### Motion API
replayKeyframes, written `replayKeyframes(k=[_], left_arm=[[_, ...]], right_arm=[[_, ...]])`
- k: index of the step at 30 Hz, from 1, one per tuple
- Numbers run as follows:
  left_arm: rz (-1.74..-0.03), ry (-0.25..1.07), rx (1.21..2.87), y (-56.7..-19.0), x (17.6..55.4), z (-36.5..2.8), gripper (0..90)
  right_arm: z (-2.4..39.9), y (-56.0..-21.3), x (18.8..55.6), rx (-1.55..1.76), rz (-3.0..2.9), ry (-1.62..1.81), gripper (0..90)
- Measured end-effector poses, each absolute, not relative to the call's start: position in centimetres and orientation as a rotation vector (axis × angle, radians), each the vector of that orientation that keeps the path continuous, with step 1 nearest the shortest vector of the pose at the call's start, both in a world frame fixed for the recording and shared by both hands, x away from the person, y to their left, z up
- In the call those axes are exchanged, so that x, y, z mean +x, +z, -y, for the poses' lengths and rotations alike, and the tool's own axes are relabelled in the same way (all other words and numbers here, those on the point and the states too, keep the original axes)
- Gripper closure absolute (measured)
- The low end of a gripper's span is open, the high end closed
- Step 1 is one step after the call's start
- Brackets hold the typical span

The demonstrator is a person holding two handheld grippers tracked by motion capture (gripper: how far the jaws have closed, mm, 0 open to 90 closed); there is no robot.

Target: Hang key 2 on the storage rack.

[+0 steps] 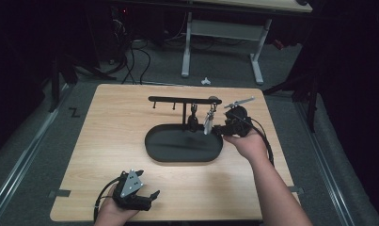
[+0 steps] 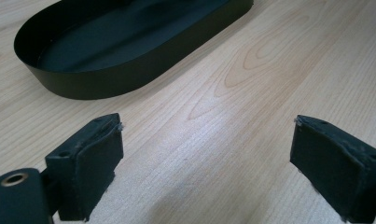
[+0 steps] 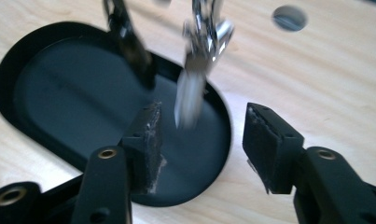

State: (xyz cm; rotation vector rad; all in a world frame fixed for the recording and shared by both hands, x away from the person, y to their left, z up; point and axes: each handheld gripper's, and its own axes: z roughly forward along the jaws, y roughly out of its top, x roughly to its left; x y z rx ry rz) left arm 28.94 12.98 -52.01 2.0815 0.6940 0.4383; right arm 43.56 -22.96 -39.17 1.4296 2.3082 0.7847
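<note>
A black oval tray [image 1: 183, 160] lies mid-table, and a black bar rack [image 1: 177, 99] stands over its far edge. From the bar hang a silver key-like piece [image 1: 208, 121] and a dark piece [image 1: 193, 120]. My right gripper [image 1: 220, 129] is at the tray's right end, open. In the right gripper view its jaws [image 3: 202, 140] stand apart, with the blurred silver piece [image 3: 190, 93] hanging just beyond the gap, untouched. My left gripper [image 1: 149, 195] rests near the table's front edge, open. Its jaws [image 2: 204, 158] hold nothing over bare wood, and the tray [image 2: 106, 84] lies ahead.
The wooden table [image 1: 107, 141] has bare surface left of the tray and along the front. Beyond its far edge stand a white desk frame [image 1: 187, 47] and loose cables [image 1: 130, 61] on the grey floor. A cable [image 1: 269, 150] trails from my right gripper.
</note>
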Motion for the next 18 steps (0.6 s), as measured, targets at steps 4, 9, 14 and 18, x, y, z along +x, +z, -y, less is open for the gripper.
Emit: replayKeyframes(k=[4, 9, 14, 18], left_arm=[[-0.690, 0.444, 2.088, -52.1, 28.9, -12.8, 10.0], [-0.693, 0.450, 2.091, -52.1, 28.9, -12.7, 10.0], [-0.701, 0.445, 2.085, -52.2, 29.1, -12.7, 10.0], [-0.699, 0.433, 2.082, -52.2, 29.1, -12.6, 10.0]], right_arm=[[23.1, -40.5, 42.5, 1.422, -2.318, 0.825, 36.8], [23.6, -42.0, 41.0, 1.368, -2.270, 0.869, 28.3], [24.2, -43.9, 39.2, 1.357, -2.234, 0.905, 25.6], [24.4, -45.8, 37.7, 1.327, -2.219, 0.882, 20.6]])
